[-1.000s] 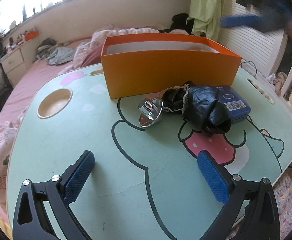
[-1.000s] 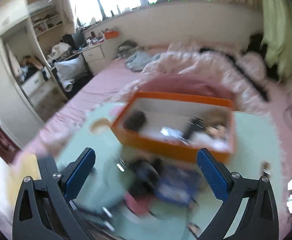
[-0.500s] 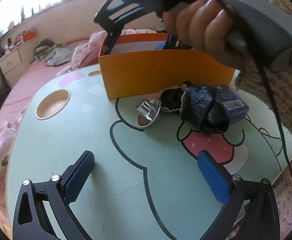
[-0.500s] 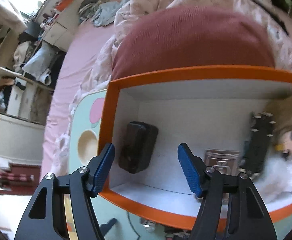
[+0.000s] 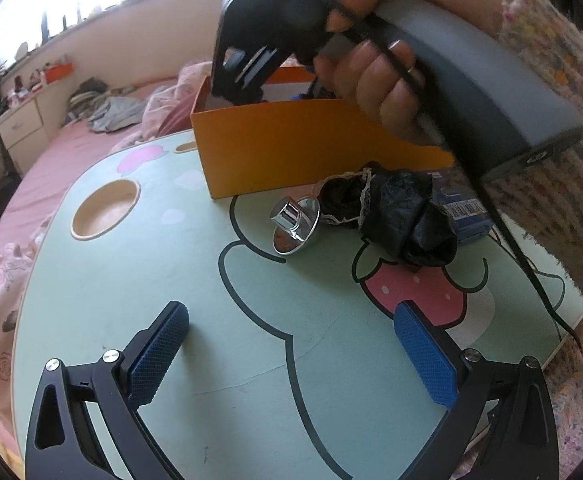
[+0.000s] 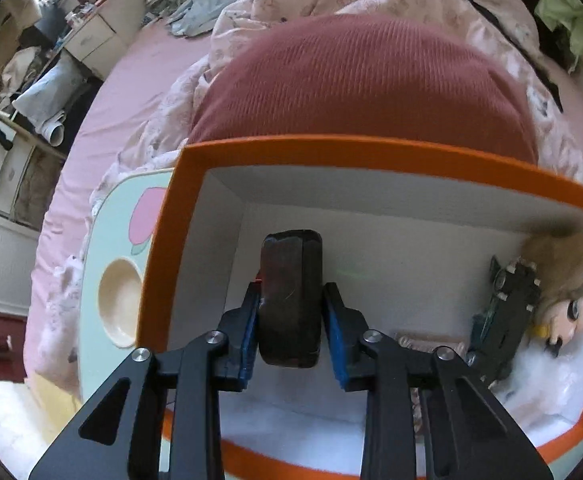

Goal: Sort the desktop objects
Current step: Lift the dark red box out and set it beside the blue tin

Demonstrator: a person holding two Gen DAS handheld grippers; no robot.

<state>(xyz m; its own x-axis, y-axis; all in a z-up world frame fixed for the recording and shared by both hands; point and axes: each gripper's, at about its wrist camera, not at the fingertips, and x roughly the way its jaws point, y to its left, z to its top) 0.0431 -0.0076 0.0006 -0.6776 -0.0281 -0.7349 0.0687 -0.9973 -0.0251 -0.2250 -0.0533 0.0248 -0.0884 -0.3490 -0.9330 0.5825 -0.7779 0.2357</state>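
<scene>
Inside the orange box (image 6: 371,152) your right gripper (image 6: 291,312) has just been closing and clamps the dark case (image 6: 290,296); doll (image 6: 559,280) at three o'clock; left gripper (image 5: 291,356) gapes empty over the table (image 5: 131,280), knob (image 5: 295,224) and black bag (image 5: 403,216) unsorted.

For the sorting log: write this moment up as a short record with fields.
container: orange box on the lap table
right gripper: inside the box, fingers have just been closing, now pressed on both sides of a dark block
left gripper: fingers wide apart over bare table, holding nothing
also in the box: doll, dark toy car
still on the table: chrome knob, black crumpled bag, blue packet
</scene>
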